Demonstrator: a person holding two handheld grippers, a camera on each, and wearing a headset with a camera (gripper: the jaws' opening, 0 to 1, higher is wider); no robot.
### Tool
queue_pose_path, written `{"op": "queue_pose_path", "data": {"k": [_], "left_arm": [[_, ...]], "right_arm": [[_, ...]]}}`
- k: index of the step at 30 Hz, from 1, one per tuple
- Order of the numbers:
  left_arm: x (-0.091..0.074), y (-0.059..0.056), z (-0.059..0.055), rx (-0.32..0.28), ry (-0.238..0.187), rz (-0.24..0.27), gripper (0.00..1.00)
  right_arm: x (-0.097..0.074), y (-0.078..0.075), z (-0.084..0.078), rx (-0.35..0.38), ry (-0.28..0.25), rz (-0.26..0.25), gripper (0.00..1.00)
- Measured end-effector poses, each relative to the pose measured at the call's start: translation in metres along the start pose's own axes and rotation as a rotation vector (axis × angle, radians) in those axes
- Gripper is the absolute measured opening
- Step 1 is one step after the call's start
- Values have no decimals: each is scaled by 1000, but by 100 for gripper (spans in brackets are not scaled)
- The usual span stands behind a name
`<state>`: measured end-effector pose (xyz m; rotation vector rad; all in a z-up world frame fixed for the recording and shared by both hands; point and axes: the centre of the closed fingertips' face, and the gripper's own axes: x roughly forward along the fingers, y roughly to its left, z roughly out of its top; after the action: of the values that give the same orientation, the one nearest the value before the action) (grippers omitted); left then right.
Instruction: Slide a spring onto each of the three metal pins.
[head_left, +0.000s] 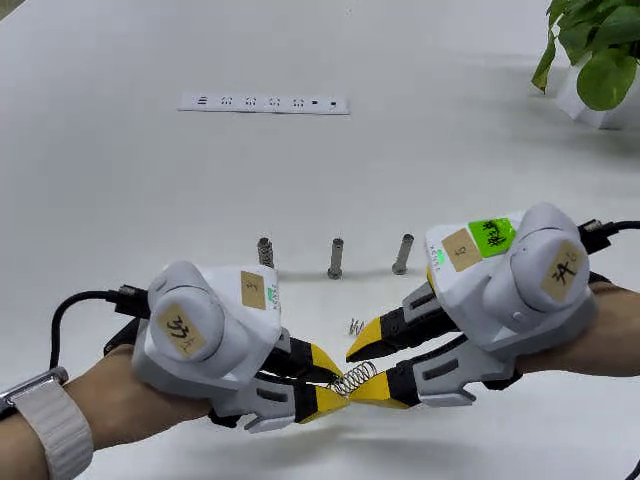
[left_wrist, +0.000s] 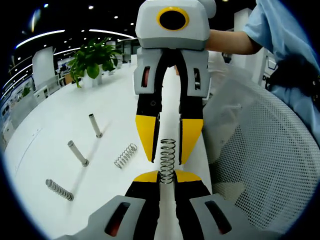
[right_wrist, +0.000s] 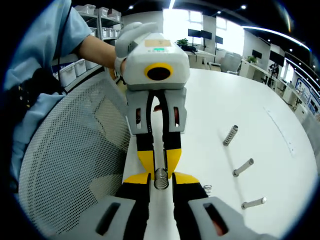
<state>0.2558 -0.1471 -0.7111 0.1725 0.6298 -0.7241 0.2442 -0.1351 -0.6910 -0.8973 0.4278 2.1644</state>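
Note:
Three metal pins stand in a row on the white table. The left pin wears a spring; the middle pin and right pin are bare. A loose spring lies in front of them. My left gripper is shut on one end of another spring, held just above the table's near edge. My right gripper faces it, jaws open around the spring's free end. The left gripper view shows the held spring upright between the right gripper's yellow fingertips.
A white power strip lies far back and a potted plant stands at the back right. A mesh chair back is close behind the table edge. A black cable trails from the left gripper.

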Motion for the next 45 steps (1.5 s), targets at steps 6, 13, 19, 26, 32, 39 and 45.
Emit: {"op": "queue_pose_path", "data": {"k": [6,13,19,26,32,39,45], "left_arm": [[3,1,2,3,-11,-2,9],[5,-1,5,10,-16,-8,9],[7,-4,5,15,-10,-29,9],[10,-9,7,25,-5,-35,10],[8,-8,8,7,-16,-28,10],[4,-3,9,-18,-46,22,11],[-9,8,-1,-88,-76,94,24]], "right_arm": [[0,1,-1,-8,15,15,16],[0,4,-5,9,25,26,14],[0,7,-6,16,41,46,13],[0,9,-8,45,52,61,12],[0,7,-8,50,55,62,12],[1,2,-7,39,54,51,12],[1,-1,-9,38,57,38,12]]}}
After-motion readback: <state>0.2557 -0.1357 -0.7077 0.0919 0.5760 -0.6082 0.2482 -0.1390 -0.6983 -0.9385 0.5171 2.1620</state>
